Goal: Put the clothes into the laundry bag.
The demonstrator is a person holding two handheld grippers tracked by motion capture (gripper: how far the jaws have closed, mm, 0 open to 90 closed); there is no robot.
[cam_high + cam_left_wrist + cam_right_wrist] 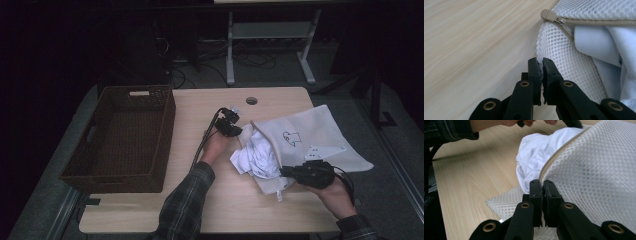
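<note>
Left gripper [541, 65] first: its fingers [534, 72] are pressed together on a fold of the white mesh bag [564, 57], pinching the edge just below the zipper pull [550, 15]. Over at the right gripper [542, 186], the fingers [535, 193] are pressed together too, nipping the bag's mesh right beside the tan zipper track [556, 155]. So both grips sit on the bag's mouth, one at each end of the opening, and I'd say that's to hold it taut and open while the white garment [257, 156] goes in or comes out.

Outward from the bag: the garment bulges from its mouth on the side toward the person, bunched up. The bag itself lies flat on the worktop [200, 110], a small printed mark on its upper face. Well apart from the bag, at the worktop's far left, stands a brown wicker basket [167, 130].

How much cloth sits inside the bag is hidden by the mesh, and the room beyond is too dark to read.
</note>
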